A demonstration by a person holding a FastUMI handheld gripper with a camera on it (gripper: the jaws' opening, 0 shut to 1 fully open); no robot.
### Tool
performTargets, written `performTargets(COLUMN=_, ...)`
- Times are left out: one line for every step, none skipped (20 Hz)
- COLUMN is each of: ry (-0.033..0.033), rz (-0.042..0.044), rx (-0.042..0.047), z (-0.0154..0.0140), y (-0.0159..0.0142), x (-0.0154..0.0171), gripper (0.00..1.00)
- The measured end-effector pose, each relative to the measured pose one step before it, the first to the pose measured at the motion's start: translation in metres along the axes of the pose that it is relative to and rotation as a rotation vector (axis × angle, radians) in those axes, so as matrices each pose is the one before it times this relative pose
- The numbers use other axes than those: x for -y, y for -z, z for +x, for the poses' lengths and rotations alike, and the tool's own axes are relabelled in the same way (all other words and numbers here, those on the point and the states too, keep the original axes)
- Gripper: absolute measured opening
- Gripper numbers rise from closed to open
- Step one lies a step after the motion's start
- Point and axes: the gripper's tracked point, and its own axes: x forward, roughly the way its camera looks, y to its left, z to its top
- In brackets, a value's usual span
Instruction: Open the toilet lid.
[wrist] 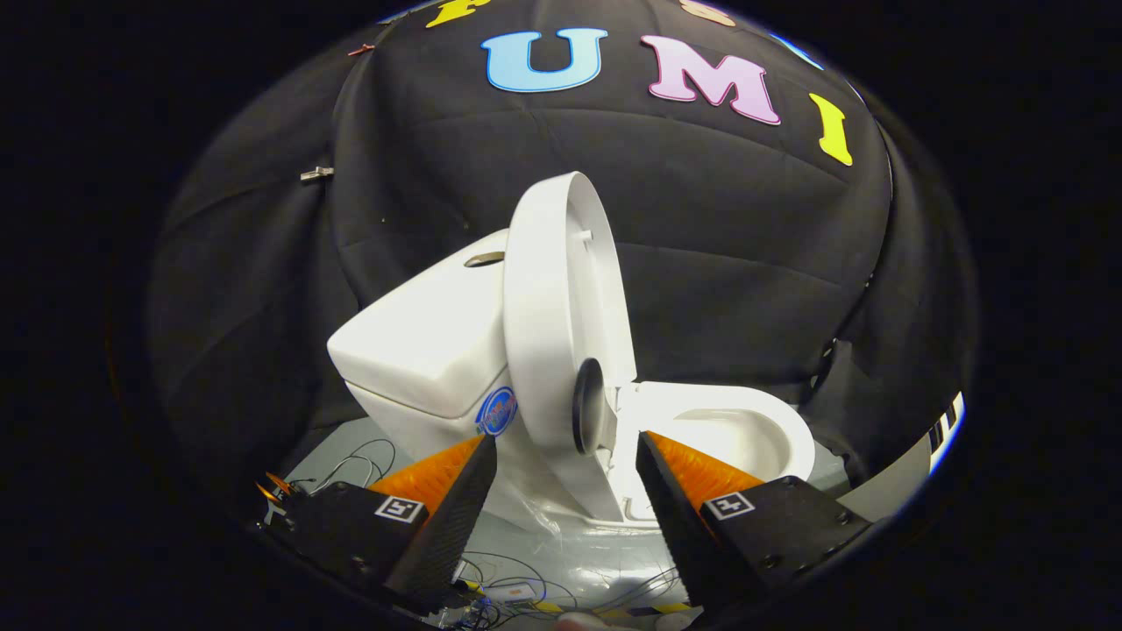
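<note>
The glossy oval lid [548, 307] is seen raised upright against the boxy tank [421, 350], with the fingers [565, 478] spread, grasping nothing.

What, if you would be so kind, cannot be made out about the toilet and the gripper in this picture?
- Hinge of the toilet lid, gripper view: hidden behind the raised lid itself.
- Inside of the bowl: its near part is covered by the right finger.
- Sticker on the tank: partly hidden by the lid, too small to read.
- Gripper: fingers apart, holding nothing; whether they touch the lid's edge cannot be told.
</note>
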Motion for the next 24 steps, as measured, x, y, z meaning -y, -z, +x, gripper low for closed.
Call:
performTargets(ry=0.00031, rz=-0.00761, rx=0.01835, z=-0.00004, y=-0.00135, x=0.00264, gripper=1.0)
performTargets(ry=-0.00722, rz=-0.00964, rx=0.00494, z=-0.00104, y=-0.00138, x=-0.00205, gripper=0.99)
performTargets(ry=-0.00918, rz=-0.00273, rx=-0.00681, z=-0.00048, y=0.00136, x=-0.00086, gripper=0.99)
performTargets(ry=-0.01195, rz=0.0062, rx=-0.00505, z=-0.00203, y=0.0011, x=-0.00228, gripper=1.0)
performTargets(ry=-0.01641, rz=0.00886, rx=0.00365, z=-0.00357, y=-0.00167, x=-0.00129, gripper=1.0)
performTargets(ry=-0.01732, rz=0.00333, rx=0.00991, z=-0.00428, y=-0.0034, x=-0.00262, gripper=1.0)
performTargets(ry=-0.00953, rz=-0.00587, rx=0.02118, z=-0.00583, y=-0.00641, x=-0.00295, gripper=1.0)
performTargets(ry=-0.00965, rz=-0.00567, rx=0.01867, z=-0.00702, y=-0.00725, x=-0.00185, gripper=1.0)
performTargets(ry=-0.01311, rz=0.00117, rx=0.01424, z=-0.00613, y=-0.00533, x=-0.00138, gripper=1.0)
performTargets(ry=-0.01656, rz=0.00897, rx=0.00833, z=-0.00506, y=-0.00401, x=-0.00163, gripper=1.0)
performTargets(ry=-0.01032, rz=0.0101, rx=0.01309, z=-0.00543, y=-0.00706, x=-0.00141, gripper=1.0)
performTargets(ry=-0.01321, rz=0.01002, rx=0.01528, z=-0.00515, y=-0.00739, x=-0.00107, gripper=1.0)
performTargets(ry=-0.0083, rz=0.00804, rx=0.00854, z=-0.00415, y=-0.00645, x=-0.00043, gripper=1.0)
performTargets(ry=-0.01109, rz=0.00492, rx=0.00767, z=-0.00395, y=-0.0041, x=0.00001, gripper=1.0)
performTargets(ry=-0.00553, rz=0.00425, rx=0.00642, z=-0.00372, y=-0.0043, x=0.00171, gripper=1.0)
performTargets(ry=-0.01198, rz=0.00746, rx=0.00524, z=-0.00432, y=-0.00328, x=0.00085, gripper=1.0)
performTargets(ry=-0.00329, rz=-0.00103, rx=0.01772, z=-0.00342, y=-0.00555, x=0.003, gripper=1.0)
performTargets(ry=-0.00516, rz=0.00051, rx=0.00932, z=-0.00531, y=-0.00491, x=0.00417, gripper=1.0)
performTargets(ry=-0.01314, rz=0.0107, rx=0.00141, z=-0.00462, y=-0.002, x=0.00302, gripper=1.0)
performTargets(ry=-0.0142, rz=0.01616, rx=0.00254, z=-0.00497, y=-0.00127, x=0.00227, gripper=1.0)
performTargets(ry=-0.01571, rz=0.01448, rx=0.01079, z=-0.00451, y=-0.00345, x=0.00306, gripper=1.0)
performTargets(ry=-0.00736, rz=0.00987, rx=0.00982, z=-0.00393, y=-0.00553, x=0.00644, gripper=1.0)
performTargets(ry=-0.00204, rz=0.00746, rx=0.01439, z=-0.00343, y=-0.00545, x=0.00834, gripper=1.0)
performTargets(ry=-0.00103, rz=0.00901, rx=0.01755, z=-0.00333, y=-0.00521, x=0.009, gripper=1.0)
